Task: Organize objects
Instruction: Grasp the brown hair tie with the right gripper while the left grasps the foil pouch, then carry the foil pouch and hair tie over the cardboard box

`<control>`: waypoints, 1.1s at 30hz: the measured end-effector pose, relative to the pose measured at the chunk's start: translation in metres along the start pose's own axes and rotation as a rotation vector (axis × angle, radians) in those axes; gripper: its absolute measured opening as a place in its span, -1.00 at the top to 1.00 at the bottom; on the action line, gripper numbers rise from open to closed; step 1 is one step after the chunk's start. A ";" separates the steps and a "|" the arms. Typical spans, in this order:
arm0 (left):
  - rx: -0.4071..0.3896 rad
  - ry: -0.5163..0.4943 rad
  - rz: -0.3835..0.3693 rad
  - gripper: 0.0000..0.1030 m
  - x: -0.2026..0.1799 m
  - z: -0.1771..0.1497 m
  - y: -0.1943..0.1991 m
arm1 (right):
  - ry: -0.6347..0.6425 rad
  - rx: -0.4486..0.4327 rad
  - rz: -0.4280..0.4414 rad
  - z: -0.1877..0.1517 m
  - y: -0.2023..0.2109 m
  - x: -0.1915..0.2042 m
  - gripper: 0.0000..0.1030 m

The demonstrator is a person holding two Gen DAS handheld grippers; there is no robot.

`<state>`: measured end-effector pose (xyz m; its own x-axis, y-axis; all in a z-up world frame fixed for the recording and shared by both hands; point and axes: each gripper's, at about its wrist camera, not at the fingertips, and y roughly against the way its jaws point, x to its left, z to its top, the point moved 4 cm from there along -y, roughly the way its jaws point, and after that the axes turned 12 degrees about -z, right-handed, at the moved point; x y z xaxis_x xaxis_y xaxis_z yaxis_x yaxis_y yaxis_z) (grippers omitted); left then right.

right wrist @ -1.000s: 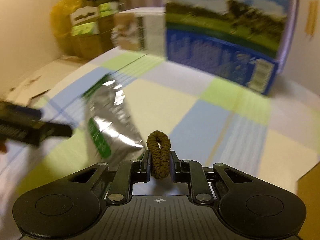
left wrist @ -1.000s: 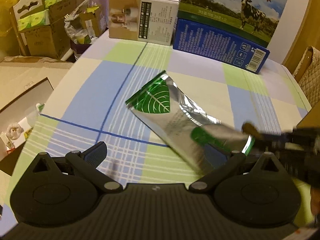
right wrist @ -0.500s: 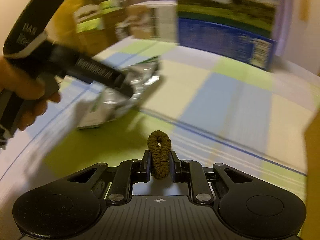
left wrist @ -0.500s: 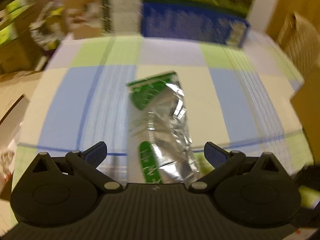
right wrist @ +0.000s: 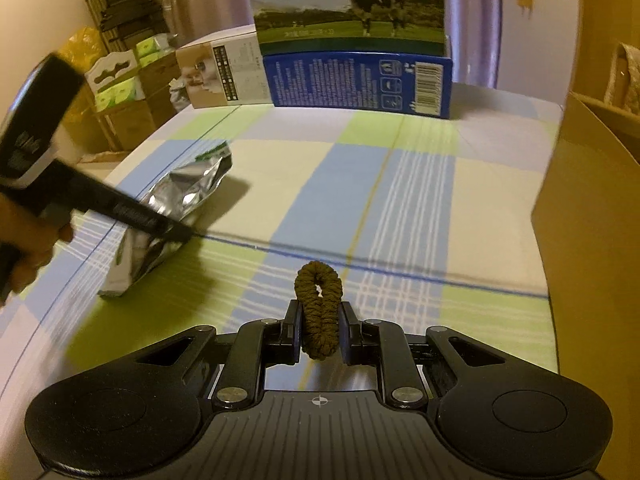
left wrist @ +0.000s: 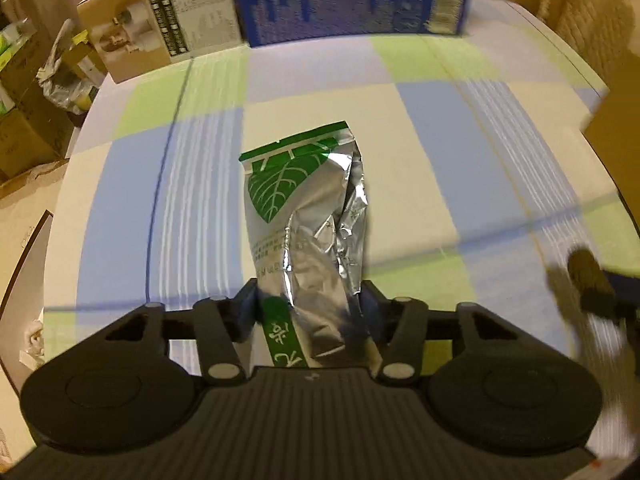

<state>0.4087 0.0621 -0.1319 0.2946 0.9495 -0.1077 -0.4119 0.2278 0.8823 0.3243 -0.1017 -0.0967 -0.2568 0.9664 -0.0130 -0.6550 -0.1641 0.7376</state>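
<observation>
Foil pouch (left wrist: pixel 308 240), silver with green leaf print: lying on the checked worktop (left wrist: pixel 460 184), its near end sitting between the left gripper's (left wrist: pixel 310 312) fingers, which are closing against its sides. Brown hair tie (right wrist: pixel 319 308): standing upright, pinched by the right gripper (right wrist: pixel 319 332), which is hovering over the worktop. Cardboard box (right wrist: pixel 592 216): standing at right, contents hidden. Milk carton (right wrist: pixel 356 40): standing at the far edge. Hand (right wrist: pixel 28 248): gripping the left tool's handle.

checked tablecloth (right wrist: pixel 400 184), stacked cartons (right wrist: pixel 120 92), curtain (right wrist: pixel 472 20)
</observation>
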 end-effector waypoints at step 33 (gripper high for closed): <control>-0.098 0.112 -0.150 0.14 -0.188 -0.170 0.155 | -0.181 -0.056 -0.079 -0.106 0.214 -0.036 0.71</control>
<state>0.1433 -0.0443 -0.0525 0.2633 0.9201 -0.2901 -0.4544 0.3836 0.8040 0.1174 -0.1927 -0.0100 -0.0746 0.9956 0.0563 -0.7079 -0.0926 0.7002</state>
